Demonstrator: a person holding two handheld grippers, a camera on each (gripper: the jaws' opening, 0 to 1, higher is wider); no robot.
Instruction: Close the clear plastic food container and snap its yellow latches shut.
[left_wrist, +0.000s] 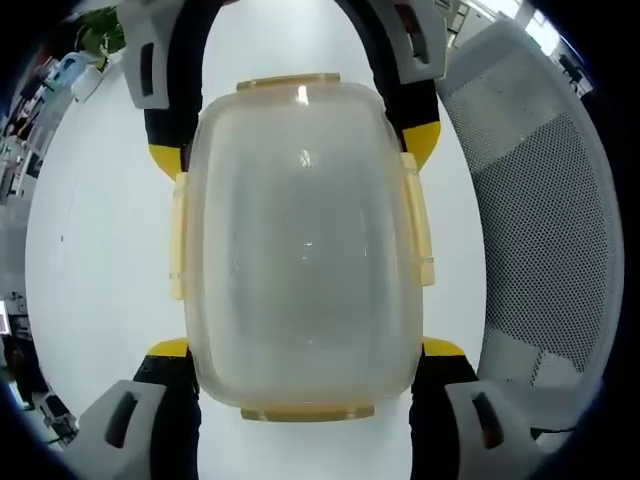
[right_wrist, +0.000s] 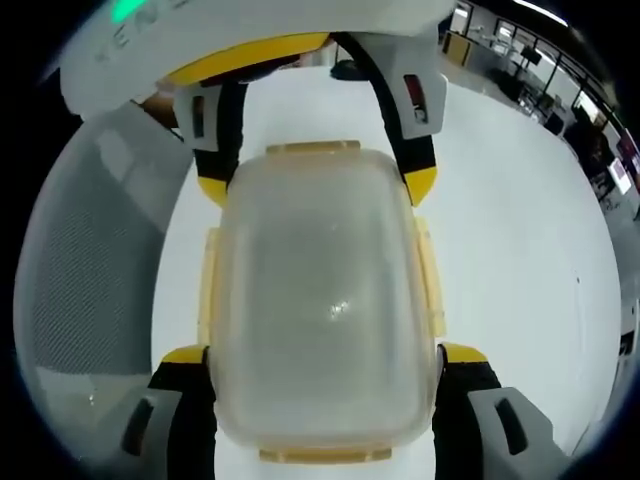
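The clear plastic food container (left_wrist: 300, 250) lies lid-up on the white table (left_wrist: 100, 250), with pale yellow latches along its long sides (left_wrist: 418, 225) and at both ends. My left gripper (left_wrist: 305, 350) holds its near end, one yellow-tipped jaw against each side. My right gripper (left_wrist: 292, 150) clasps the far end the same way. In the right gripper view the container (right_wrist: 325, 300) sits between my right gripper's (right_wrist: 323, 355) jaws at the bottom and my left gripper's (right_wrist: 316, 188) jaws at the top. I cannot tell whether the latches are snapped.
A grey mesh chair back (left_wrist: 540, 220) stands just beyond the table edge on one side, also the chair (right_wrist: 90, 260) in the right gripper view. Office desks and clutter (right_wrist: 560, 90) lie far off. Bare white table (right_wrist: 520, 250) surrounds the container.
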